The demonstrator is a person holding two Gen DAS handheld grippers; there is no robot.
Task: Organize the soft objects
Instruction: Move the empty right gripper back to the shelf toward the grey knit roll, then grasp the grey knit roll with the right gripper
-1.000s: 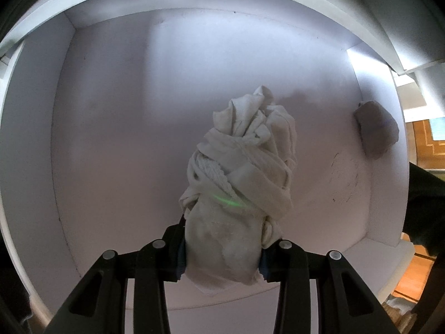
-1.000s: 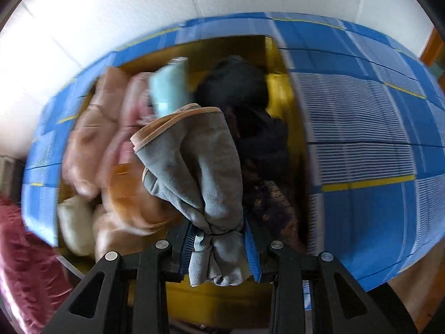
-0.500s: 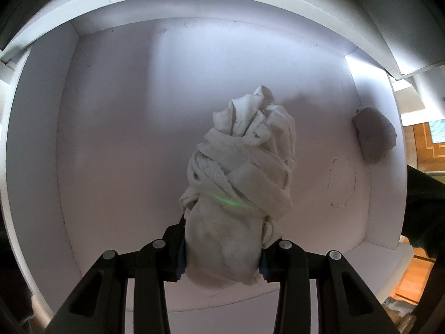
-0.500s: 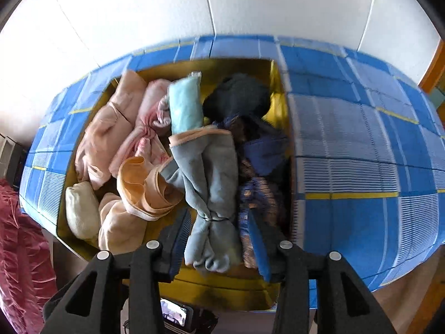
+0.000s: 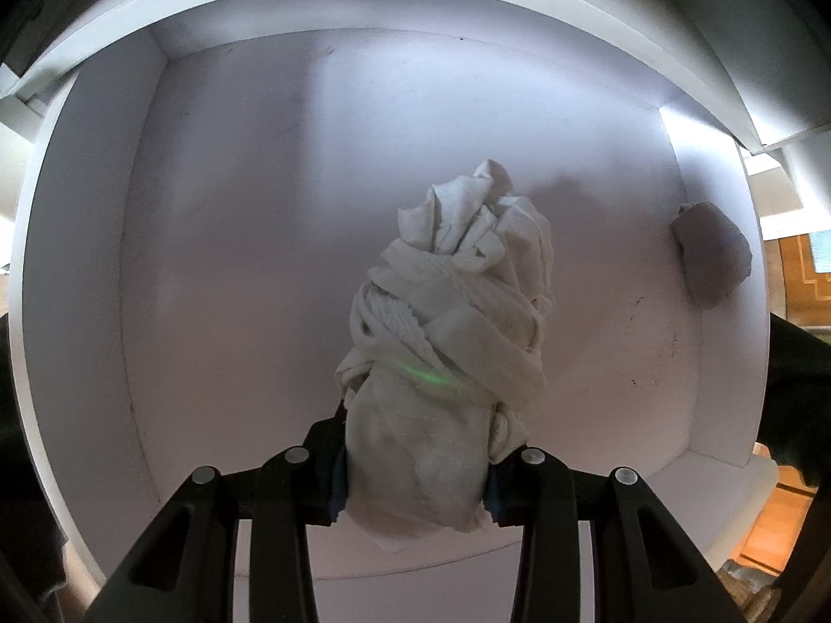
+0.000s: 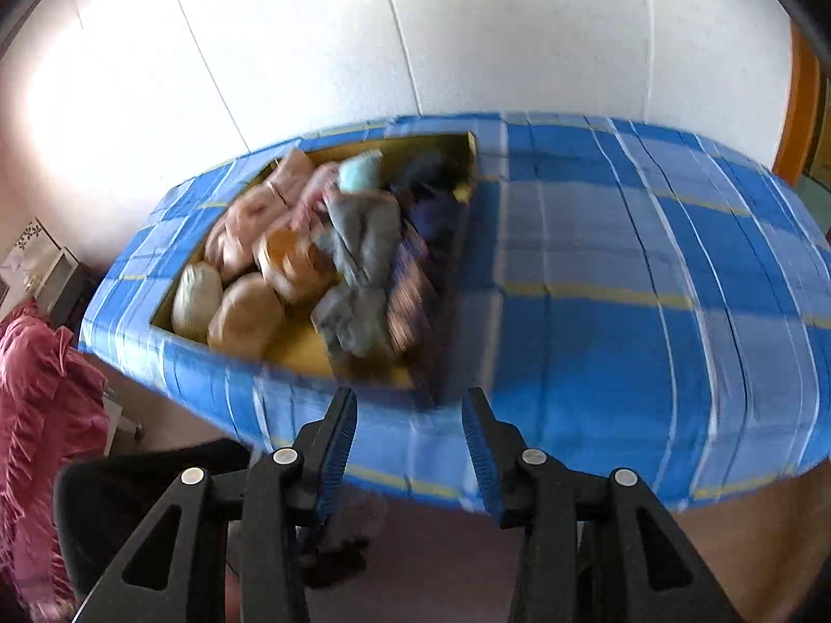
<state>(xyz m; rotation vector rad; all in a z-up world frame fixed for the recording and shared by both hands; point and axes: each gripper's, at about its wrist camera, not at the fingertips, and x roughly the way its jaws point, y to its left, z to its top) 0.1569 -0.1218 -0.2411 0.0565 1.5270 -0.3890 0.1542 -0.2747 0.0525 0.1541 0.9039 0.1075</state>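
My left gripper (image 5: 415, 467) points down into a white drawer (image 5: 233, 207) and is shut on a knotted white cloth bundle (image 5: 457, 322), which hangs over the drawer's floor. A small grey rolled bundle (image 5: 711, 259) lies against the drawer's right wall. In the right wrist view, blurred by motion, my right gripper (image 6: 410, 400) is open with nothing between its blue pads, drawn back from the table's near edge. A grey rolled garment (image 6: 358, 244) lies in a yellow box (image 6: 306, 348) among several rolled clothes in pink, peach, cream, teal and dark blue.
The yellow box sits on a table under a blue checked cloth (image 6: 623, 285) against a white wall. A red garment (image 6: 41, 415) hangs at the left. A black chair back (image 6: 145, 498) is below the table's edge.
My right gripper let go of the grey garment, which now lies in the yellow box, and drew back and away from the table. The left gripper and its white bundle stayed put.
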